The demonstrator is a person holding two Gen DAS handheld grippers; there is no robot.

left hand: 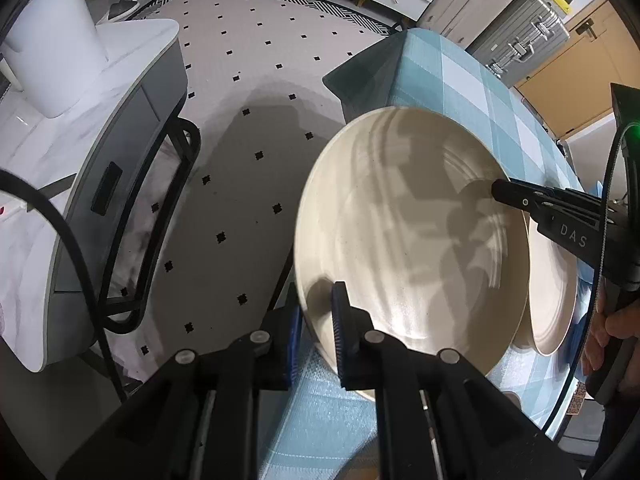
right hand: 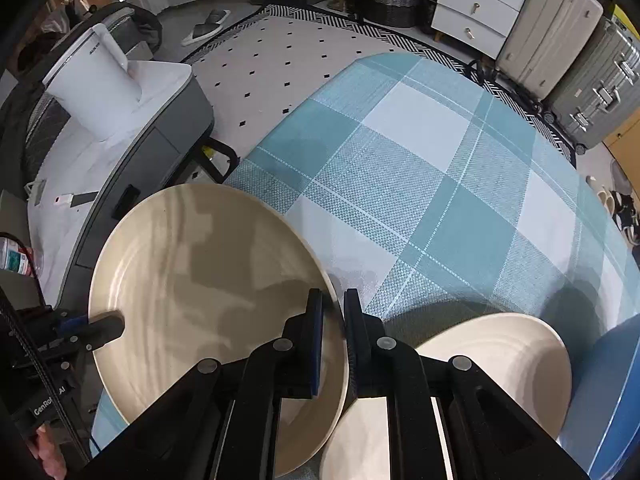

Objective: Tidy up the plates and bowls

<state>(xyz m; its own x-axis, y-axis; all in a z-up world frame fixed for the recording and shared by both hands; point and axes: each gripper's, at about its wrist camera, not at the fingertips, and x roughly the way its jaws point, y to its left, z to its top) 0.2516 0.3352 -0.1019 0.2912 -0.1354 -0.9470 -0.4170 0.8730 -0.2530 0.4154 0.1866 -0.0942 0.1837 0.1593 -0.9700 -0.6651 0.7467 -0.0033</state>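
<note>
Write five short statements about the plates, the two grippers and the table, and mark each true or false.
1. Both grippers grip the same large plate. True: the left gripper and the right gripper each pinch its rim.
2. A second plate lies beside it. True.
3. The tablecloth is plain red. False: it is blue and white check.
4. The large plate holds food. False: only shadows lie on it.
5. The left gripper stands wide open. False: it is shut on the rim.
</note>
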